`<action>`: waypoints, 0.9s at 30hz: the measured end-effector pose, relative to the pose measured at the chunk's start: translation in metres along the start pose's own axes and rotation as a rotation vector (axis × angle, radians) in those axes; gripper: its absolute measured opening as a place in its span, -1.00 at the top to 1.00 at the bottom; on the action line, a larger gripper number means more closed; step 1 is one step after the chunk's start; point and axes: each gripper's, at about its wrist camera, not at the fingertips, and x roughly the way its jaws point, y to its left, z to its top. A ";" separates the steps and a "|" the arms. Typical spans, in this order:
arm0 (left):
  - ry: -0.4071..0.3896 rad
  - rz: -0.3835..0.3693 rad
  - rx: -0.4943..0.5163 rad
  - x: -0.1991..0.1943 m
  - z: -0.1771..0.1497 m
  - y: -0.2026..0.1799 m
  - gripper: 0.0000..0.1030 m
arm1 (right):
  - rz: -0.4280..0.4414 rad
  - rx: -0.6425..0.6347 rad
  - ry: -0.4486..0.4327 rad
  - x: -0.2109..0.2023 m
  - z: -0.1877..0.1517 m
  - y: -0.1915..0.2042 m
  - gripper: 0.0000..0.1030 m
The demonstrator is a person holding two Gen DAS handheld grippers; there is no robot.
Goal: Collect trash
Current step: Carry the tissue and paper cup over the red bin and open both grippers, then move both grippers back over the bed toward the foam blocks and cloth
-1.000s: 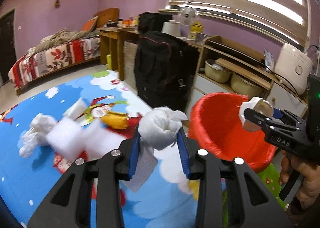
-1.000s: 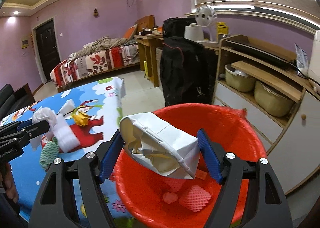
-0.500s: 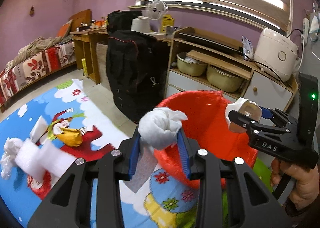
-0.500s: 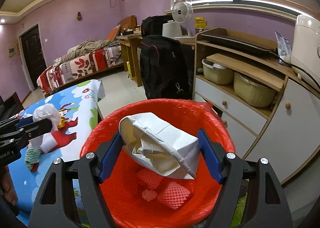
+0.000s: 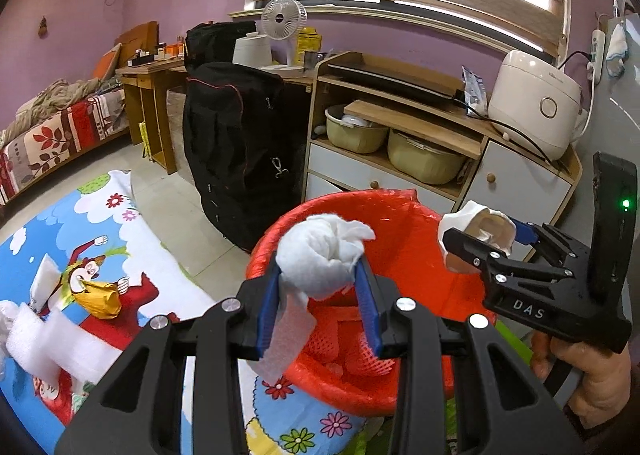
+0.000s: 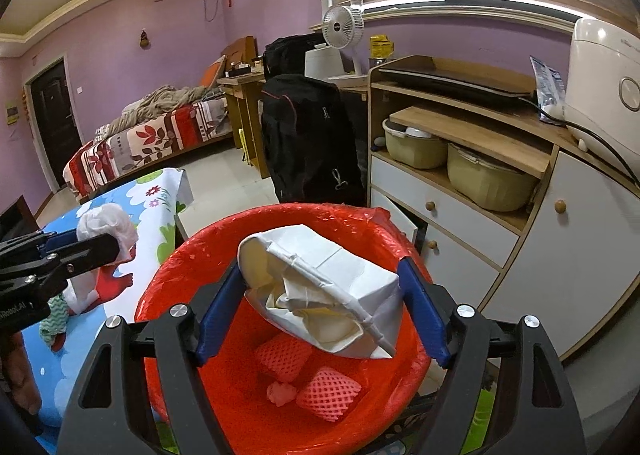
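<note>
The left tool (image 5: 320, 279) pinches a wad of white tissue (image 5: 324, 255) over the near rim of the red bin (image 6: 280, 223). The right tool (image 6: 320, 307) hangs above the bin, its jaws spreading around a crumpled white paper bag (image 6: 320, 287) between them, pink foam nets (image 6: 328, 391) below.

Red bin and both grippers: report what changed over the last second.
Both grippers swung from the mat toward the red bin. The right gripper is opening around the white paper bag; the left gripper stays clamped on the tissue wad.
</note>
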 end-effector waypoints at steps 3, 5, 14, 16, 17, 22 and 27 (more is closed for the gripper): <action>0.003 -0.008 -0.004 0.003 0.001 -0.001 0.30 | -0.005 0.003 -0.004 -0.001 0.001 -0.002 -0.44; 0.003 -0.015 -0.003 0.004 0.002 -0.003 0.29 | -0.006 0.006 -0.004 0.000 0.001 -0.004 -0.44; 0.005 -0.042 0.008 0.008 0.003 -0.009 0.16 | -0.011 0.017 -0.010 -0.003 0.001 -0.007 -0.48; 0.009 -0.042 0.007 0.008 0.002 -0.008 0.07 | -0.010 0.021 -0.010 -0.003 0.001 -0.008 -0.48; 0.008 -0.041 0.005 0.008 0.002 -0.009 0.01 | -0.011 0.020 -0.010 -0.003 0.001 -0.008 -0.48; 0.004 -0.029 -0.006 0.005 0.001 -0.006 0.01 | -0.009 0.021 -0.010 -0.003 0.001 -0.008 -0.49; -0.004 -0.015 -0.017 -0.001 -0.002 -0.001 0.01 | -0.006 0.019 -0.017 -0.005 0.001 -0.006 -0.54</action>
